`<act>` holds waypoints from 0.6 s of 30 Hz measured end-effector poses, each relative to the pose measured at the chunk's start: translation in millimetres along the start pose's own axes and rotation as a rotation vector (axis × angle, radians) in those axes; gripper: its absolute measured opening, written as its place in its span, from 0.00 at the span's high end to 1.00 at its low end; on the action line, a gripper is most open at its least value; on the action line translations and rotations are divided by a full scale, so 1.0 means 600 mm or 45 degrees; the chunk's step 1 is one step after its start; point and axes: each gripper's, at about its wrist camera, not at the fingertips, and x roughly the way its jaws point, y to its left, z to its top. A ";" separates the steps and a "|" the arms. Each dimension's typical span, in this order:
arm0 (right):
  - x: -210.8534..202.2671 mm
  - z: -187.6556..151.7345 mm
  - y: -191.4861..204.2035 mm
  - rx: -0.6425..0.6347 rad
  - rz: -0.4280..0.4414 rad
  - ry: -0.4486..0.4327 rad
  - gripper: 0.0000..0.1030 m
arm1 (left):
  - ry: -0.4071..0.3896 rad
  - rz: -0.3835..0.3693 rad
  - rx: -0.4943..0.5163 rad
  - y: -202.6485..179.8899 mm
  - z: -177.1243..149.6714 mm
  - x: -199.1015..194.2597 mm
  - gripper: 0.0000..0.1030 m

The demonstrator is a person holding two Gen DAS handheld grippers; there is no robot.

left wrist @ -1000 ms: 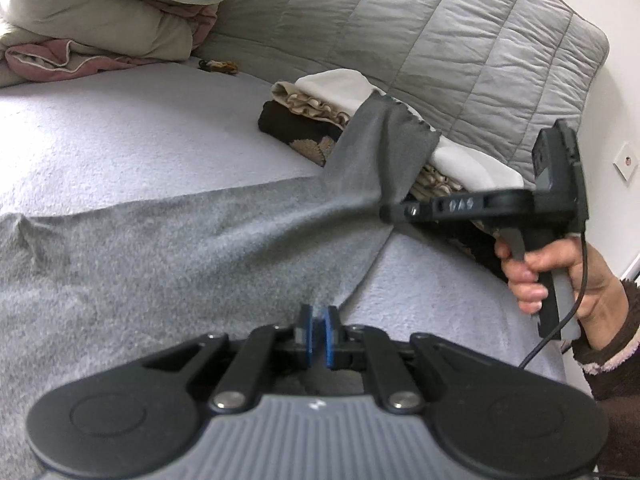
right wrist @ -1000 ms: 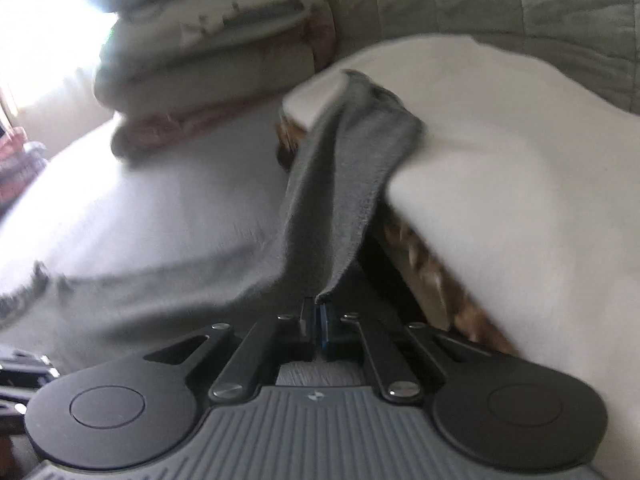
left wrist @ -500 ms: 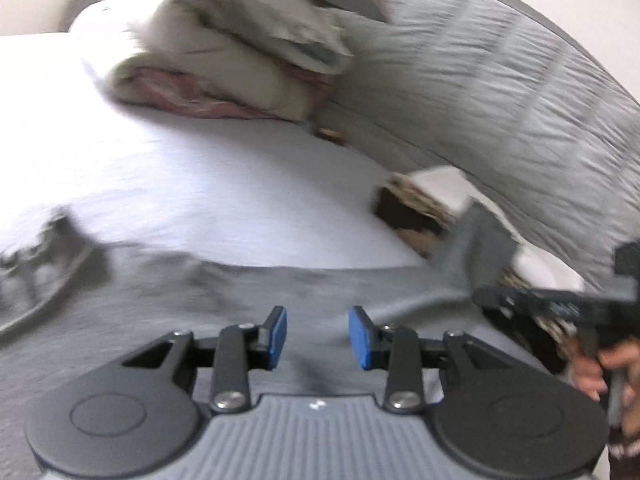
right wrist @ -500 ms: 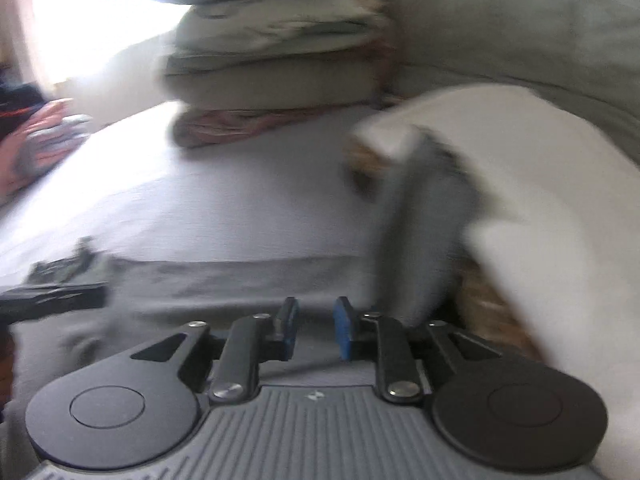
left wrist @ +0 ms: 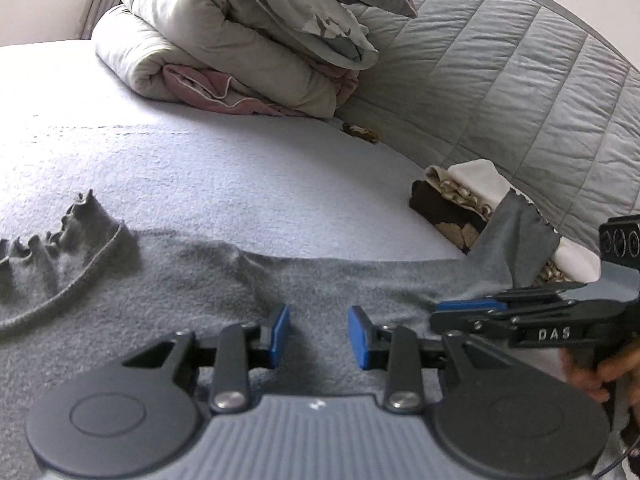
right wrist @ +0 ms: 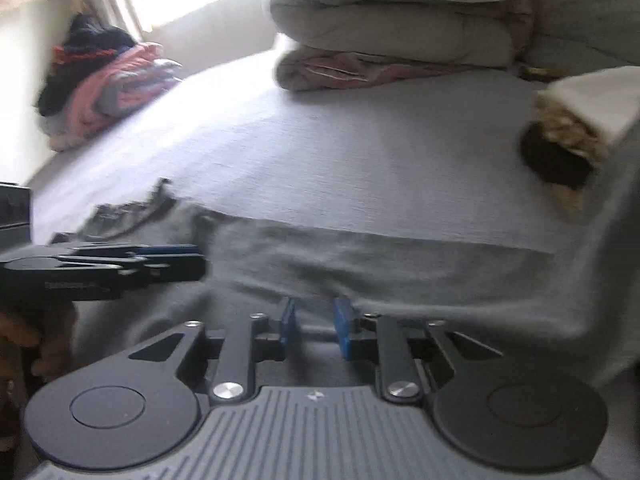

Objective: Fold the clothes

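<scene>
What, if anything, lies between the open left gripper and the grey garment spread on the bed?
Nothing visible does. The left gripper hangs open directly over the grey garment, with only bare cloth between its blue pads. The right gripper sits off to its right, beside the path.

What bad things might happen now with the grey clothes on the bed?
The far end of the grey garment is draped up over the folded clothes pile, so tugging it may topple that pile. The left gripper and the right gripper are both open above the cloth, so it may settle crooked, and the ruffled edge is already bunched. The grippers are close together and might bump.
</scene>
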 end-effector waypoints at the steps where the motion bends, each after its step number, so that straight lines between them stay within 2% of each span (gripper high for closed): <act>1: -0.009 0.001 -0.005 0.011 -0.018 0.014 0.83 | -0.005 0.004 -0.013 -0.001 -0.002 -0.003 0.67; 3: -0.018 0.001 0.006 -0.002 -0.084 0.048 0.81 | -0.014 0.012 -0.039 -0.003 -0.005 -0.009 0.67; 6: -0.031 0.000 0.029 -0.025 -0.176 0.100 0.70 | -0.027 0.023 -0.078 -0.007 -0.011 -0.018 0.63; 8: -0.044 -0.004 0.042 -0.006 -0.178 0.126 0.67 | -0.036 0.031 -0.104 -0.009 -0.014 -0.023 0.49; 9: -0.050 -0.006 0.046 0.019 -0.168 0.137 0.66 | -0.041 0.035 -0.117 -0.010 -0.016 -0.026 0.48; 18: -0.086 -0.043 0.075 0.266 -0.131 0.202 0.62 | 0.062 0.218 -0.135 -0.057 -0.086 -0.161 0.42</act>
